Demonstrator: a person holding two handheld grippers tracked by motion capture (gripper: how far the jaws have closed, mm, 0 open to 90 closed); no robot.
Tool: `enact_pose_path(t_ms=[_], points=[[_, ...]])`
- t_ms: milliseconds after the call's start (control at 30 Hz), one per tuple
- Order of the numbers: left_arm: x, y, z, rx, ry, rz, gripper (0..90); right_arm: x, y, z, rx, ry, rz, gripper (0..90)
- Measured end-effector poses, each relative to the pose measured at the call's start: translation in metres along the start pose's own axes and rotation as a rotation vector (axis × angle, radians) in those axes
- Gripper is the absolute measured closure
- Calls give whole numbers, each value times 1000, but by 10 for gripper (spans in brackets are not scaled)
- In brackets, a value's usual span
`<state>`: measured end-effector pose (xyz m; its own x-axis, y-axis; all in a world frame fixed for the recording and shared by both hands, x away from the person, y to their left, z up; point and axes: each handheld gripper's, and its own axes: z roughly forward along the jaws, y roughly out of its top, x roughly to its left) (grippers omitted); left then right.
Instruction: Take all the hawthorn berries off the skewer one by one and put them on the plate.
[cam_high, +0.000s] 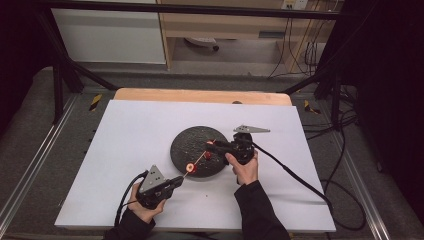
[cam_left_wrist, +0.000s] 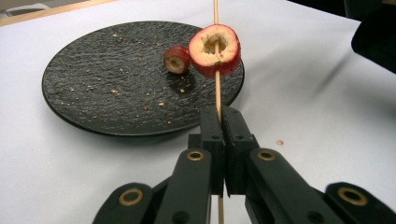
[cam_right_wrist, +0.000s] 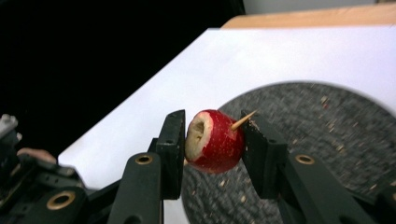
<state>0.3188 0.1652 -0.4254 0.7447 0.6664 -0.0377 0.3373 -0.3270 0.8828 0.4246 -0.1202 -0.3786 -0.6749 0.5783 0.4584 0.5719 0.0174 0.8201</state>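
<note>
Three cored red fruits: one (cam_left_wrist: 215, 50) threaded on the skewer, one (cam_left_wrist: 176, 59) lying on the plate, one (cam_right_wrist: 215, 141) between the right tongs (cam_right_wrist: 212, 149). One wooden skewer (cam_left_wrist: 217, 93). One dark round plate (cam_high: 185, 145). Two tongs, left (cam_high: 179, 181) and right.

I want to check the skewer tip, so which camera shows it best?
The right gripper view: the tip pokes out of a red fruit close up. The left gripper view shows the skewer's shaft, clamped and running off the top edge. The high view shows a thin line above the plate.
</note>
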Motion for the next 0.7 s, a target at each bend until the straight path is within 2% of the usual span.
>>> enact_pose_path(t_ms=[500, 567, 600, 700], points=[[3, -1, -2, 3, 9, -5, 880, -18, 33, -20, -69, -72, 8, 629], [5, -2, -3, 1, 13, -7, 880, -21, 36, -22, -70, -88, 9, 628], [5, -2, -3, 0, 15, -8, 880, -24, 38, -23, -65, -110, 3, 628], [9, -2, -5, -5, 23, -20, 880, -27, 37, -22, -53, -129, -4, 628]])
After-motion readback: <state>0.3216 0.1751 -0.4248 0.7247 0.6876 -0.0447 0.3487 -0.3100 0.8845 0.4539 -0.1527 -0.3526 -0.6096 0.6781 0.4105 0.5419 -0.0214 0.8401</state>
